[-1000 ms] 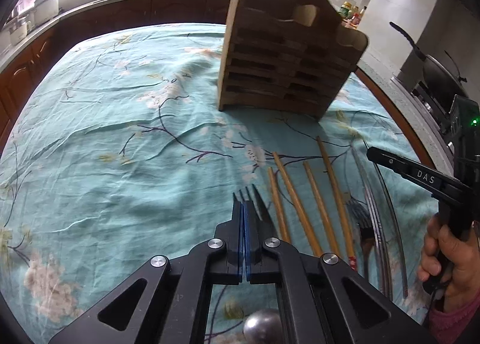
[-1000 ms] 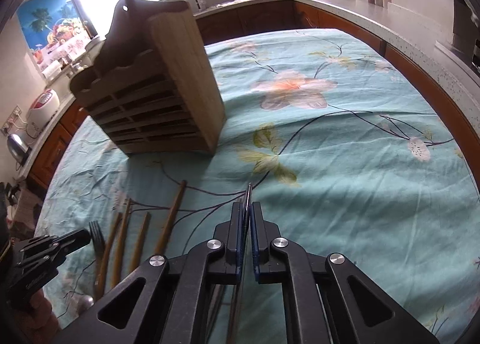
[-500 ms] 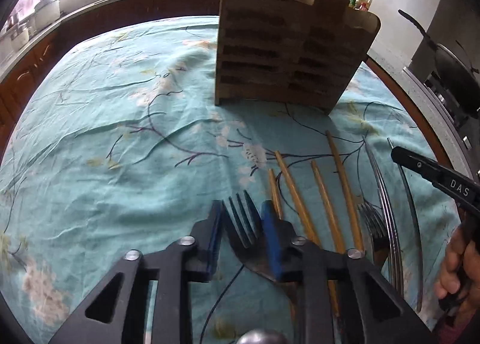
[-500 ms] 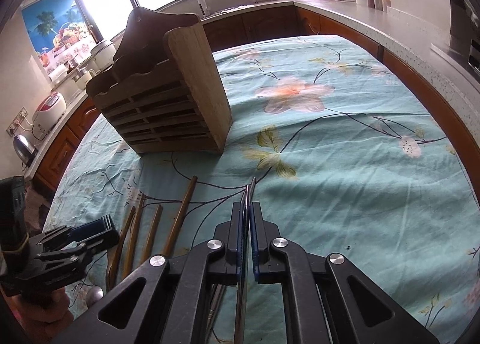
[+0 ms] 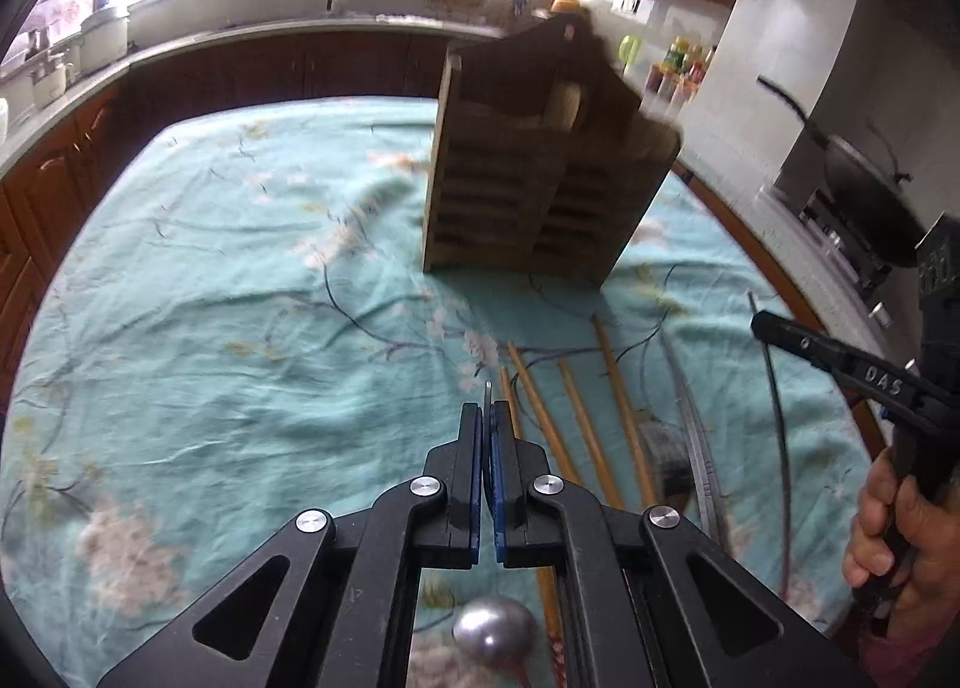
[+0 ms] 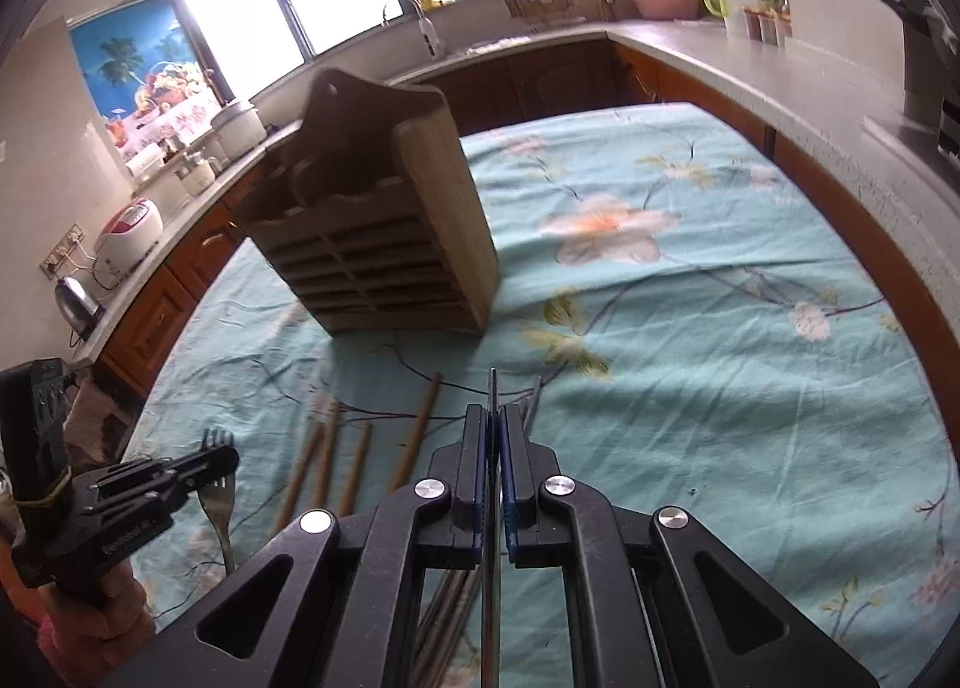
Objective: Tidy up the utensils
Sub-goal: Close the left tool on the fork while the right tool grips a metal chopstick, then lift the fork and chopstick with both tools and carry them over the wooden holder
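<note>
A slatted wooden utensil holder (image 5: 540, 172) stands upright on the teal floral tablecloth (image 5: 240, 328), and it serves as the landmark for everything else. Its compartments open at the top; from either wrist view the inside of them is not visible, so whether anything sits in them cannot be told, and the slats on its front face show only dark gaps. On the cloth in front of the holder's base, between it and the grippers, lie four wooden chopsticks (image 5: 618, 412) side by side, pointing roughly toward the holder. To the right of those, farther from the holder's left corner, lie thin metal utensils (image 5: 690, 424), blurred in the left wrist view. The left gripper (image 5: 487, 418) hovers in front of the holder with its fingers pressed together on a fork (image 6: 219, 484); in the left wrist view only a thin metal edge shows between the blue pads, while the right wrist view shows the fork's tines above that gripper and its handle hanging below. The right gripper (image 6: 493, 424), also in front of the holder and on the holder's right-hand side, is pinched on a slim metal utensil (image 6: 492, 388) whose tip sticks out past the pads toward the holder.
</note>
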Motion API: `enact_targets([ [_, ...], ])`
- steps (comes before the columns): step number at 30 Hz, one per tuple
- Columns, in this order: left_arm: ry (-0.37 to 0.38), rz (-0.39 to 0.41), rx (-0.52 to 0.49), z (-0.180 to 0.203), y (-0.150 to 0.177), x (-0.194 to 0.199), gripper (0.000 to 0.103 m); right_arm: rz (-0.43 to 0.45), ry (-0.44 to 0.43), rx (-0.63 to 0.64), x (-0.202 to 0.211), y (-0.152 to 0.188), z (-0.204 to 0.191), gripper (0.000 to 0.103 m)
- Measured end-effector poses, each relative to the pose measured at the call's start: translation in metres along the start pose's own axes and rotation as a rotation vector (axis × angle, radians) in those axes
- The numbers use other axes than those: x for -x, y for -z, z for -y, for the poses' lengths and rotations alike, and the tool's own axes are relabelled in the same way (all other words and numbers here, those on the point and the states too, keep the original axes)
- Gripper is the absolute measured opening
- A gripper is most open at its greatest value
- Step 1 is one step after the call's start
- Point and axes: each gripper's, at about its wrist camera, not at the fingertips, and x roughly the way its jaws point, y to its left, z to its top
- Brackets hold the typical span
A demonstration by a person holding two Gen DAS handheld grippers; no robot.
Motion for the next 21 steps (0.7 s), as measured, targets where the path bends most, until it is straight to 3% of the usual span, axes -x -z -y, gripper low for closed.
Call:
enact_targets([
  [11, 0.001, 0.161, -0.021, 0.007, -0.001, 0.087, 0.0, 0.098, -0.038, 0.021, 0.046, -0.01, -0.02, 0.004],
  [21, -0.001, 0.226, -0.02, 0.008, 0.005, 0.121, 0.0, 0.176, -0.049, 0.034, 0.078, -0.02, -0.027, 0.004],
])
